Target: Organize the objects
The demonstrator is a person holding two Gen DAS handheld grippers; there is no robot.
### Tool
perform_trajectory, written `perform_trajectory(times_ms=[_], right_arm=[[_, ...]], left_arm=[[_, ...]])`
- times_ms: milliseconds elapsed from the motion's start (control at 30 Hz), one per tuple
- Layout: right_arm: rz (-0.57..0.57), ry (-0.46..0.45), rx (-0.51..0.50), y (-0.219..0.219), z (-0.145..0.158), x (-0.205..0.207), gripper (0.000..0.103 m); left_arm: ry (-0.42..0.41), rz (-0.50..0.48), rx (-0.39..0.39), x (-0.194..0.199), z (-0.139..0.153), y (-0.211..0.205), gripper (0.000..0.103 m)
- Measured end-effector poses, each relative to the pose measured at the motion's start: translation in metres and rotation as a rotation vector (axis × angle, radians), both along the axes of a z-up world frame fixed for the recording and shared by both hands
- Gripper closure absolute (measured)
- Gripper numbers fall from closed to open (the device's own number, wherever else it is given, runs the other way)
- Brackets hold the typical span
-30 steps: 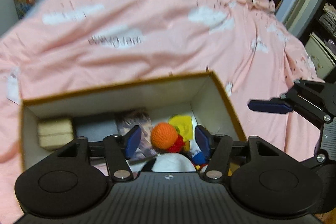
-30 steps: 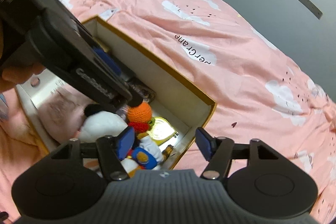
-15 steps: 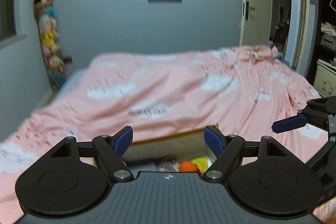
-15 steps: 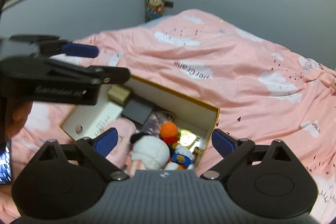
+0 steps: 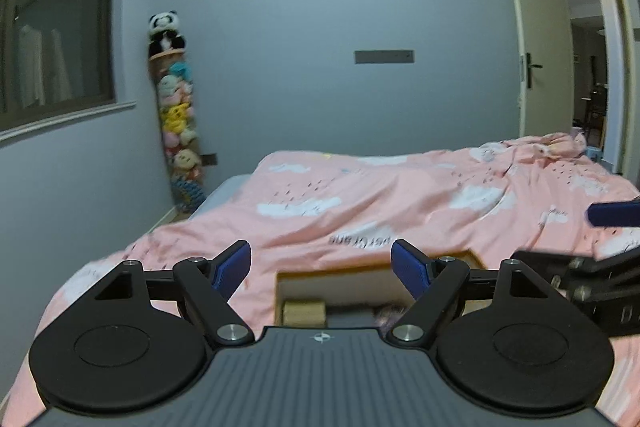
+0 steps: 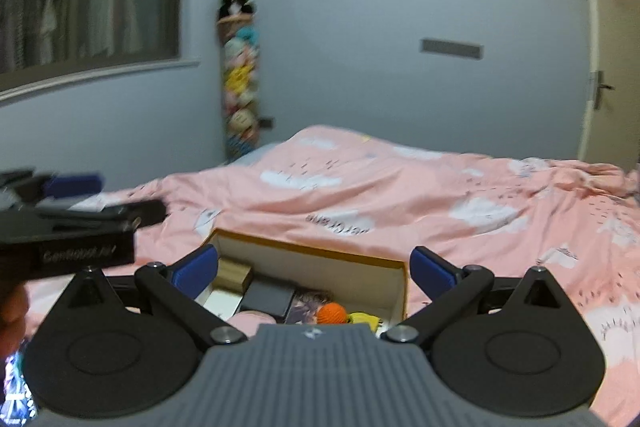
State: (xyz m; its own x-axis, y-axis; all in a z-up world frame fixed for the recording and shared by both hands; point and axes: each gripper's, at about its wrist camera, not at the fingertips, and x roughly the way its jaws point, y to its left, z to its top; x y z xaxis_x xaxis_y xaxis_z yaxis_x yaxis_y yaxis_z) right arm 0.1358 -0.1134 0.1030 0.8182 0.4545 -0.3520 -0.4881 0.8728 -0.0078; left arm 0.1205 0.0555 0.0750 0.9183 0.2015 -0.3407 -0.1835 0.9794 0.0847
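Observation:
An open cardboard box (image 6: 320, 259) with a yellow rim lies on the pink bed. Inside it I see an orange crocheted toy (image 6: 332, 313), a yellow item (image 6: 364, 319), a dark grey case (image 6: 268, 297) and a tan wooden block (image 6: 232, 273). In the left wrist view the box (image 5: 340, 277) and block (image 5: 304, 311) show low between the fingers. My left gripper (image 5: 326, 267) is open and empty, raised above the box. My right gripper (image 6: 316, 267) is open and empty, also raised. Each gripper shows at the edge of the other's view.
A pink cloud-print duvet (image 5: 400, 203) covers the bed. A hanging column of plush toys (image 5: 178, 115) stands in the far corner, by a window (image 5: 56, 15). A door (image 5: 536, 47) is open at the right.
Both grippers have lifted up and back from inside the box and tilted towards the far wall. Both have opened wider. The toys stay in the box.

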Motion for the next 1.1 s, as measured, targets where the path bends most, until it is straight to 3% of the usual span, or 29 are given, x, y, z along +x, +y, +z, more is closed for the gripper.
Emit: perform_trajectory(times_ms=[167,433,600,1100], right_arm=[[-0.079,-0.037,0.005,0.003,-0.032,-0.02,0.001],[-0.145,-0.042,-0.011,-0.002,-0.081,-0.041,0.001],[-0.156,0.043,-0.021,-0.002,-0.101,-0.034,0.001],[-0.145,0.064,-0.078,0.007,-0.117,-0.03,0.001]], left_arm=[[0.037,0.066,-0.039,-0.014,-0.036,0.002,0.01],[0.143,0.045,-0.068,-0.03,-0.085,-0.004,0.01],[0.17,0.02,-0.067,-0.042,-0.099,-0.008,0.01],[0.2,0.035,-0.097,-0.039,-0.108,-0.004,0.01]])
